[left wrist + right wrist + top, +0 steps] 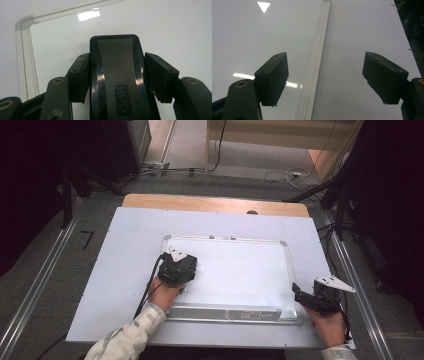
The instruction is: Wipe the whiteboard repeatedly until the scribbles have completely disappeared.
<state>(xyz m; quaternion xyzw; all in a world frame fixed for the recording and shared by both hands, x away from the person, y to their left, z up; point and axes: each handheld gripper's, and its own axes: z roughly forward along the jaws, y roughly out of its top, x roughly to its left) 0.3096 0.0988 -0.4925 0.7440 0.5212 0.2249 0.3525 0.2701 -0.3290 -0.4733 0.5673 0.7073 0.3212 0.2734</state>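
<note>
A flat rectangular whiteboard with a silver aluminium frame (227, 270) lies face up on a white sheet that covers the wooden worktop (215, 204). The left claw (176, 270), held in the person's left hand (165, 295), sits over the left part of the board's white surface, not far from its top left corner. In the left gripper view this claw (117, 75) is clenched on a black plastic whiteboard eraser with a grey felt strip and a small embossed logo (117, 82): both pads press against the eraser's long sides, and the eraser points out ahead over the glossy board, with the board's rounded frame corner (23, 23) up and to the left. Whether the eraser's underside touches the board cannot be told. The right claw (300, 295), in the person's right hand (327, 325), hangs at the board's right edge near the lower right corner. In the right gripper view it (325, 80) is released, its two black pads (273, 77) well apart with nothing between them; beneath the gap runs the ribbed silver frame rail (317, 62), with the shiny board surface on one side of it and the matt white sheet (362, 37) on the other. The board holds no writing that can be made out, only reflected ceiling lights.
</note>
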